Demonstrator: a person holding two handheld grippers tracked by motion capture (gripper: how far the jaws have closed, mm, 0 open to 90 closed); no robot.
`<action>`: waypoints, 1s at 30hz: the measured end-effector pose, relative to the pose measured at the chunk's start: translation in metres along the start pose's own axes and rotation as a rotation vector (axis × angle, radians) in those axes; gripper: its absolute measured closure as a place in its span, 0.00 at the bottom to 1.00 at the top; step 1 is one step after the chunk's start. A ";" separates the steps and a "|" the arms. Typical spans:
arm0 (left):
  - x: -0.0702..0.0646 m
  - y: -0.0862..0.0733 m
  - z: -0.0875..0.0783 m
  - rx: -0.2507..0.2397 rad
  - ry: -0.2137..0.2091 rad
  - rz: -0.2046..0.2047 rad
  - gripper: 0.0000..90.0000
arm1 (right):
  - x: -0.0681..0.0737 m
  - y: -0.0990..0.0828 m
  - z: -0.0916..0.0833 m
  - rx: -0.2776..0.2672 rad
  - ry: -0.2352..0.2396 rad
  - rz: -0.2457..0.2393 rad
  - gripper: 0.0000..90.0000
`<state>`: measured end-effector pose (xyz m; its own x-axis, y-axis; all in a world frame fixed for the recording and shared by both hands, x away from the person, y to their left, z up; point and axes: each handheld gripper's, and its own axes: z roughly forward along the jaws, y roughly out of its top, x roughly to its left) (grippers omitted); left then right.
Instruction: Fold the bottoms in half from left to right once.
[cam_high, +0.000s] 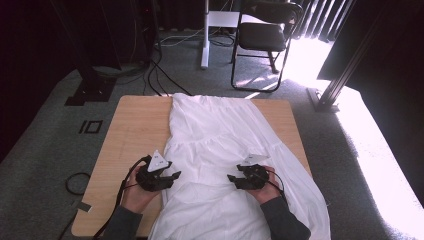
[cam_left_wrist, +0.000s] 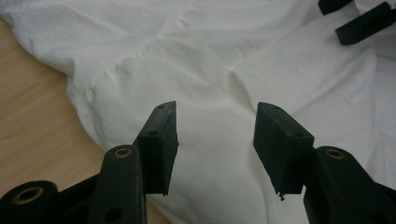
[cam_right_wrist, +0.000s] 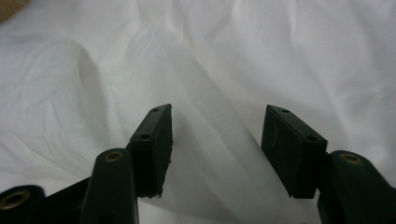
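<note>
Black jaws rise from the bottom of both gripper views, with soft white cloth just past them. Both tools are let go: the left gripper (cam_left_wrist: 216, 112) has its jaws standing apart over a rumpled part of the white garment (cam_high: 215, 150), and nothing is between them. The right gripper (cam_right_wrist: 217, 114) also has its jaws apart, above a long raised fold, and they pinch nothing.

From the high view the garment lies in the middle of the frame, down the wooden table (cam_high: 132, 135), with its lower right edge hanging off the side. It looks like a dress or skirt, but that is hard to tell.

What could go wrong? The cloth is thin and smooth, so a jaw might grab only the top layer, or more layers than wanted. A pull from one side alone could drag the whole thing, and the hanging part may help it slide off the table.

The cloth is white, soft and wrinkly, with a seam across it. The table is flat, pale wood. The jaws are hard, black and blocky.
</note>
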<state>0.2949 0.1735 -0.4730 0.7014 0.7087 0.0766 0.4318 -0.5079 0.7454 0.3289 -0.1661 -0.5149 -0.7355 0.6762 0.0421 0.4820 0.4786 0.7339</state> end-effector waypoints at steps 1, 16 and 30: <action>0.000 -0.003 0.001 0.012 0.009 0.009 0.56 | 0.000 0.000 0.003 0.012 0.002 0.001 0.65; -0.003 -0.006 0.019 0.029 -0.023 -0.005 0.56 | -0.009 0.014 -0.161 -0.408 -0.169 -0.037 1.00; -0.010 -0.009 0.033 0.085 -0.022 0.028 0.55 | -0.098 -0.124 -0.158 -0.217 -0.372 0.325 0.95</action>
<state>0.3026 0.1548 -0.5017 0.7257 0.6831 0.0818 0.4575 -0.5680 0.6841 0.2660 -0.3802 -0.5030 -0.3276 0.9417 0.0769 0.5187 0.1113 0.8477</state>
